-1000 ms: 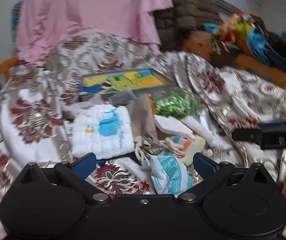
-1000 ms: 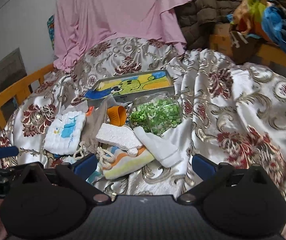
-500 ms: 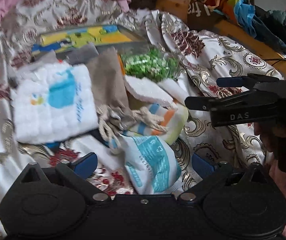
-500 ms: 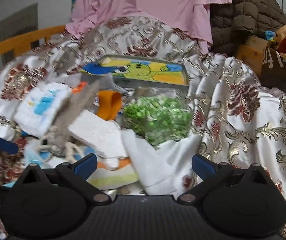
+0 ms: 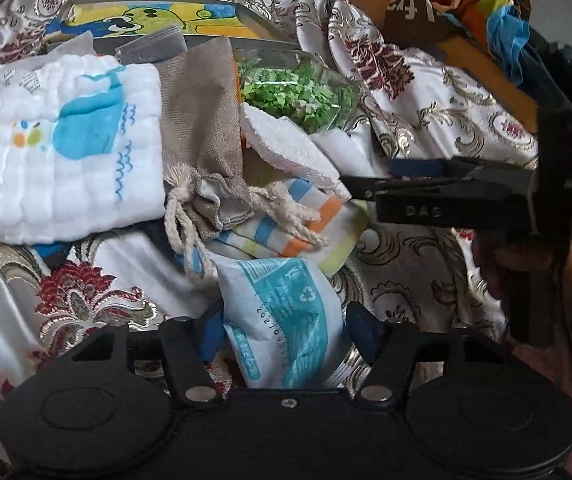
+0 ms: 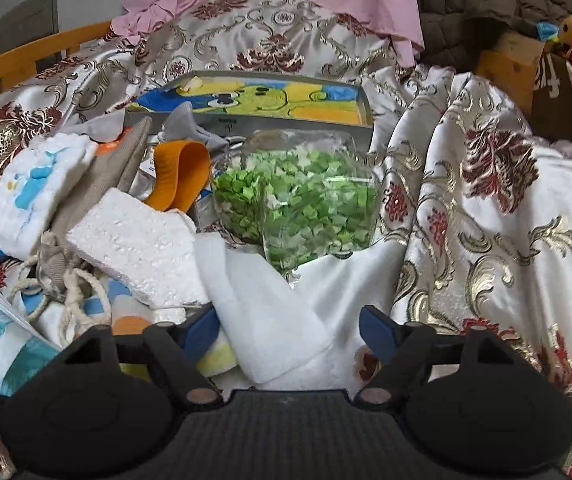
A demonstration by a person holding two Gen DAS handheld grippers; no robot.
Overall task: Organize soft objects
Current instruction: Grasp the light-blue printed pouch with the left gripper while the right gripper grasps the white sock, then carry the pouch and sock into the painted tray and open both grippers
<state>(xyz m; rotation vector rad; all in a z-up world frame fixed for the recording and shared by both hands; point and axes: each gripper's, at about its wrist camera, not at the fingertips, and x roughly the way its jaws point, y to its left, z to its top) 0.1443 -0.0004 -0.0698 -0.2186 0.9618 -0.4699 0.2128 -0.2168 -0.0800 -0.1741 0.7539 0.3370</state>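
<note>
My left gripper [image 5: 286, 332] sits low over a white and teal packet [image 5: 286, 312]. The packet lies between the blue pads [image 5: 210, 334], and the jaws are closing on its sides. My right gripper [image 6: 289, 332] straddles a folded white cloth [image 6: 262, 312]; its jaws are closing too, with a gap still left beside the cloth. In the left wrist view the right gripper [image 5: 369, 184] reaches in from the right, near a styrofoam slab [image 5: 286, 148]. A whale-print cloth [image 5: 66, 152], a beige drawstring pouch [image 5: 202, 132] and a striped cloth [image 5: 293, 224] lie in the pile.
A clear container of green paper bits [image 6: 305, 200] stands behind the white cloth, with an orange item [image 6: 182, 172] to its left. A cartoon-printed tin box [image 6: 254, 100] lies further back. Everything rests on a patterned satin cover [image 6: 485, 220]. A wooden rail [image 6: 26, 56] runs at the left.
Both grippers have come down and closer to the pile, tilting downward. Their jaws have narrowed, the left around the teal packet and the right around the white cloth.
</note>
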